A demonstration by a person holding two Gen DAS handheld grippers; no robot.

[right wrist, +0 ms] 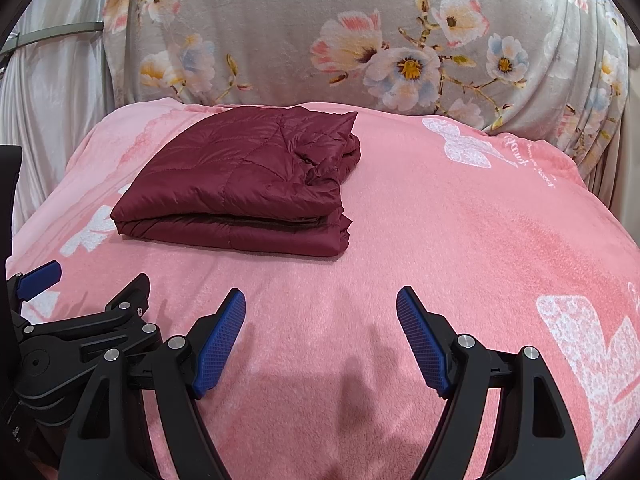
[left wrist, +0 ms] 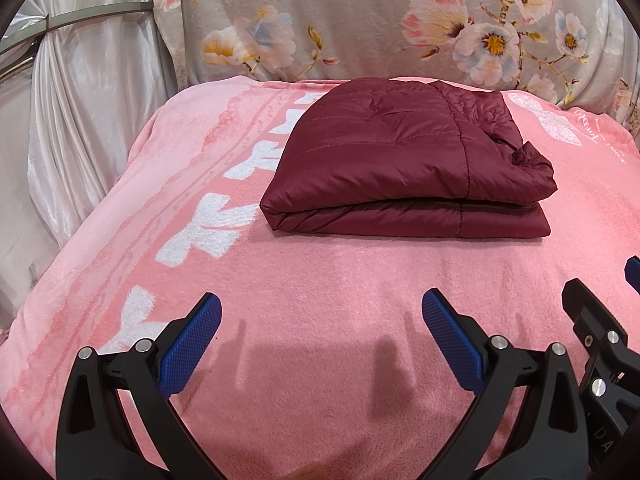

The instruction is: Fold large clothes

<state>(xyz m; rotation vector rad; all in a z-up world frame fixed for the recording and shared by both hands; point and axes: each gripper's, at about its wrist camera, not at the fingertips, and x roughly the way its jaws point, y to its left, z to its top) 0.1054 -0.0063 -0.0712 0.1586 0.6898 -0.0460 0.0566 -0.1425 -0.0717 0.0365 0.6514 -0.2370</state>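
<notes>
We think the folding is done: the dark red puffy quilted jacket [left wrist: 404,164] lies folded at twelve o'clock on the fuzzy pink blanket [left wrist: 328,280]. Our left gripper [left wrist: 320,320] and right gripper [right wrist: 320,316] hang spread wide, holding nothing. Next, maybe just pat it flat.

Maroon jacket [left wrist: 400,160], pink blanket [left wrist: 320,300].

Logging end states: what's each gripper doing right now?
Left gripper: open, holding nothing.
Right gripper: open, holding nothing; folded jacket lies apart.

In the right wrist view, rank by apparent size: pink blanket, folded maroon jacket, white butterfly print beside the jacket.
1. pink blanket, fills most of the view.
2. folded maroon jacket.
3. white butterfly print, far smaller than the jacket; both lie about equally far from the camera, so this ranking looks safe.
</notes>
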